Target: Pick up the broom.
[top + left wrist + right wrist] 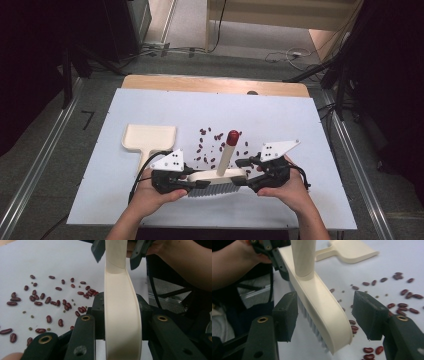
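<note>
**Brush held at one end, the other end between spread jaws**

Taking the brush (pixel 216 176) as landmark: to its left and farther back lies the cream dustpan (pixel 149 138), with bare white sheet (pixel 150 107) around it reaching to the sheet's left edge. The left gripper (pixel 186 181) pinches the brush's left end, its pads pressed against both sides of the cream back (pixel 122 315). The brush lies across the near part of the sheet, bristles down, its red-capped handle (pixel 227 150) slanting up and back. Behind it the red beans (pixel 215 145) are scattered, with open sheet beyond them. At the brush's right end, the right gripper (pixel 246 176) straddles the tip: its jaws stand spread, with gaps on both sides of the brush (pixel 324 312). Further right, bare sheet runs to the edge.
</note>
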